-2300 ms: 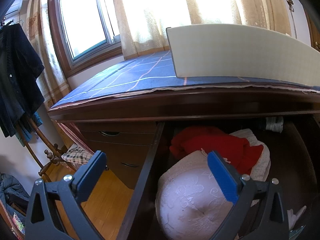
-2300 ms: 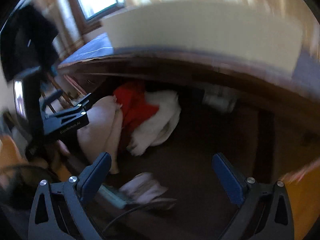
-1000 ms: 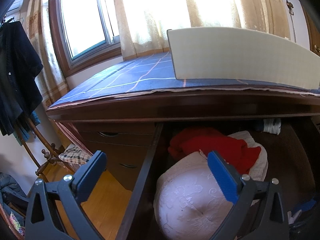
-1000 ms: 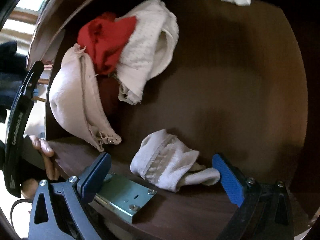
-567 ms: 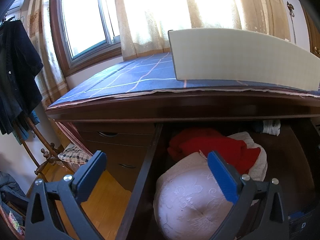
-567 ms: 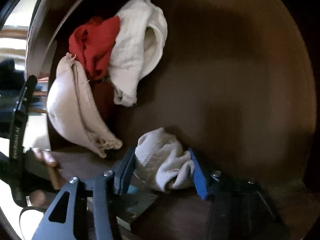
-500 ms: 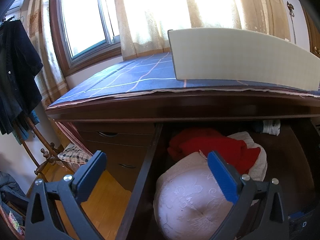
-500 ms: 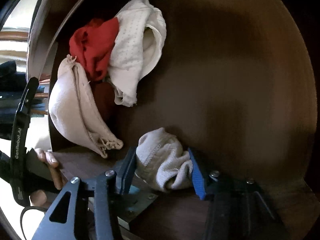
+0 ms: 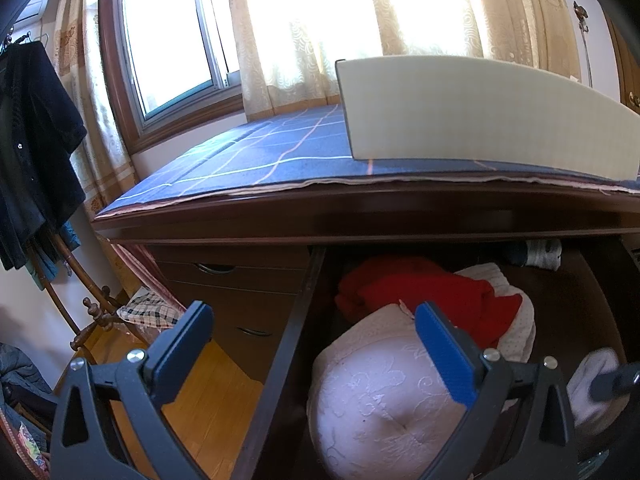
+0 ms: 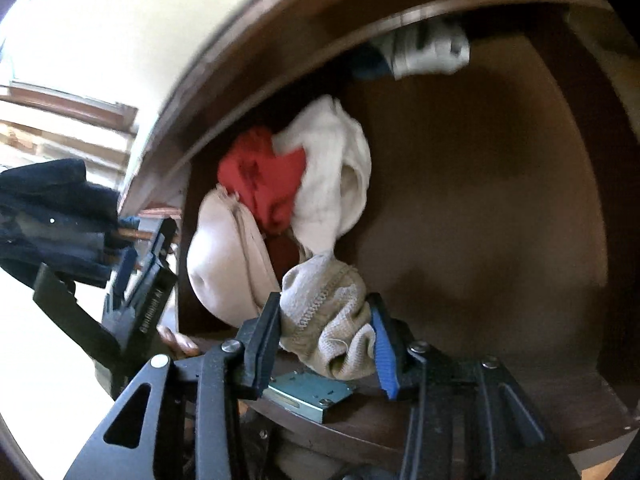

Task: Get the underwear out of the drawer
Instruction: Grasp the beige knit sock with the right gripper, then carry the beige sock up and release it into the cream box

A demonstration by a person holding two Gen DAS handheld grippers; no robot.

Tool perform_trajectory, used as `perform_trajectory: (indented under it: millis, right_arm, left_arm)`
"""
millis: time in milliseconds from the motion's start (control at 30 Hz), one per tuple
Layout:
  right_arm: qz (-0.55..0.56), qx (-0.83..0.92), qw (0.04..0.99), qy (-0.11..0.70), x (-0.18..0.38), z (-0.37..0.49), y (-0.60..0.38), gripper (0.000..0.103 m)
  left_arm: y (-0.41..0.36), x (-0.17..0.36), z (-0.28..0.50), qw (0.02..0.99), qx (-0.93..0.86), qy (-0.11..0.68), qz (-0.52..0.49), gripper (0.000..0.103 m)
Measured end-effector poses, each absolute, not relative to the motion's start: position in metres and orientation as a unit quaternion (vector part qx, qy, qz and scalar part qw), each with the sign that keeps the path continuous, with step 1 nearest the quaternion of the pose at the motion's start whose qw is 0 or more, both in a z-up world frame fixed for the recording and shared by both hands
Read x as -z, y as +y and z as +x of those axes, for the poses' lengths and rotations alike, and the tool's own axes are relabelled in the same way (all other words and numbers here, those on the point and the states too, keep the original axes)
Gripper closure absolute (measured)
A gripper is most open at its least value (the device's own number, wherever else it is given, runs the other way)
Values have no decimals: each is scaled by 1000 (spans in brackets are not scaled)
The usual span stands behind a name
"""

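Lifted off the dark wooden drawer (image 10: 500,200) floor, the bunched beige knit underwear (image 10: 324,312) sits pinched in the just-closed right gripper (image 10: 326,344); only the left view shows the left gripper (image 9: 316,352) spread, empty.

You face a bright window (image 9: 172,44) with a brown wooden frame, daylight glaring through patterned beige curtains (image 9: 420,24). A blue checked cloth (image 9: 256,156) covers the dark wood counter (image 9: 360,216), where a pale board (image 9: 472,116) stands. To your left, dark clothes (image 9: 32,152) hang on a wooden rack (image 9: 84,300) above the honey-coloured wood floor (image 9: 216,400).
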State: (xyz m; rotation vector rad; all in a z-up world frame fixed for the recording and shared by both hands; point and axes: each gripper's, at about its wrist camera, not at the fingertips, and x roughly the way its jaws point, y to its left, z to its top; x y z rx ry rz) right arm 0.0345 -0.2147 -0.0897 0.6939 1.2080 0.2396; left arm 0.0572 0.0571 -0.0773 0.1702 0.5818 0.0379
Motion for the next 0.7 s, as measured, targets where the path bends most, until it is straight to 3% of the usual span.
perform_trajectory:
  millis: [533, 700]
  right_arm:
    - [286, -76, 831, 471, 37, 37, -211, 59]
    - [283, -85, 855, 426, -3, 40, -214, 59]
  left_arm:
    - [57, 76, 57, 954, -20, 286, 88, 0]
    - [57, 76, 57, 954, -20, 286, 88, 0]
